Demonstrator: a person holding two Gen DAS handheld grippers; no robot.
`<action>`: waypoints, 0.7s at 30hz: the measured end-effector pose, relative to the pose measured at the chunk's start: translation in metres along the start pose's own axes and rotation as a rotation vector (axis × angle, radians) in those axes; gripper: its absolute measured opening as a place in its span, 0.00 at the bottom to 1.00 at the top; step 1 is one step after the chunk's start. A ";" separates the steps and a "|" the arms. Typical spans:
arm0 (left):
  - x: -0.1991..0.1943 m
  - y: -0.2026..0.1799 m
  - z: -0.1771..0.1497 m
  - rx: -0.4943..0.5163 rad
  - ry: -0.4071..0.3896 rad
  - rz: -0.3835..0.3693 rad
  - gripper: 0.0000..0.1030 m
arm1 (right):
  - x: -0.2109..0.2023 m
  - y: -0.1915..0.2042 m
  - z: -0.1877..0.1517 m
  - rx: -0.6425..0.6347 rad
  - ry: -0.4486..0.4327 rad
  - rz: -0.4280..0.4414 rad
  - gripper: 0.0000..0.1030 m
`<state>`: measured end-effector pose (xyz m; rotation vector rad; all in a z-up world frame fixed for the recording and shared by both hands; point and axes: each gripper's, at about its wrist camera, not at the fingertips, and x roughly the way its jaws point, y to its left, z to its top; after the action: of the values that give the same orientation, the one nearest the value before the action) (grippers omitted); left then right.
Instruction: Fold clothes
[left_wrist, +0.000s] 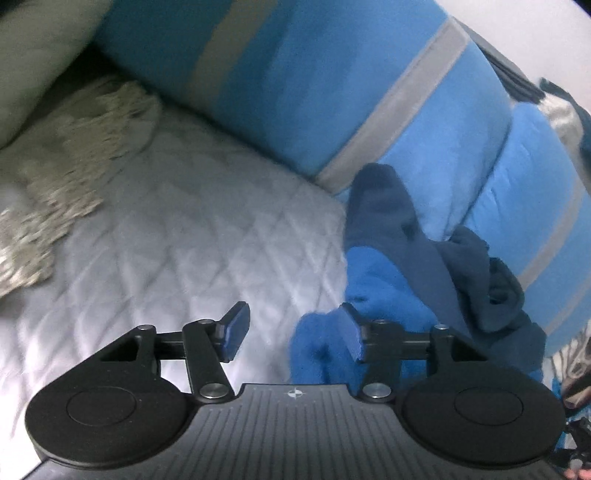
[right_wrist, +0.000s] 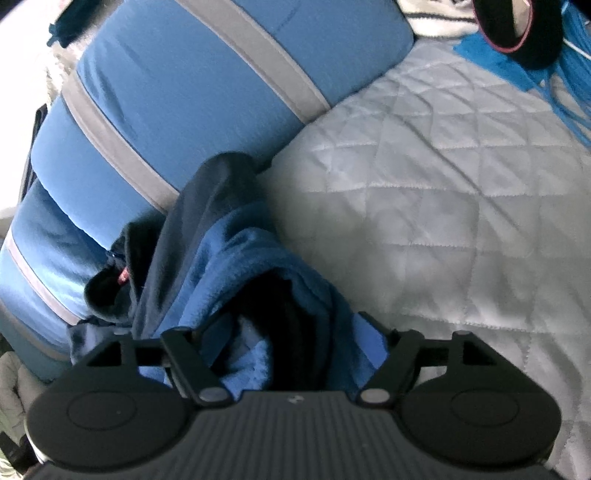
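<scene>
My left gripper (left_wrist: 293, 330) hangs half open and empty over the grey quilted bedspread (left_wrist: 192, 236); my right gripper (right_wrist: 280, 345) gapes wide around the crumpled blue fleece garment (right_wrist: 236, 266), beside a blue grey-striped cushion (right_wrist: 177, 85).

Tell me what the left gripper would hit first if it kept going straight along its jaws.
Probably the grey quilted bedspread: the left gripper points at it through open jaws. The blue fleece garment lies just right of that line, by the right-hand jaw, so depth is unclear.
</scene>
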<state>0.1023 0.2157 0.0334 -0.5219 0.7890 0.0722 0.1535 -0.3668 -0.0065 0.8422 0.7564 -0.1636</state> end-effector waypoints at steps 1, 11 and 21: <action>-0.003 0.001 -0.003 0.007 0.010 0.001 0.50 | -0.003 0.000 0.000 0.003 -0.006 0.004 0.82; 0.025 0.001 -0.018 -0.075 0.206 -0.111 0.43 | -0.023 -0.006 0.000 0.037 -0.083 -0.004 0.83; 0.023 0.013 -0.009 -0.138 0.175 0.006 0.06 | -0.031 -0.023 0.000 0.081 -0.110 -0.107 0.82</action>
<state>0.1088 0.2198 0.0067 -0.6630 0.9611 0.0876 0.1215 -0.3876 -0.0003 0.8625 0.6950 -0.3348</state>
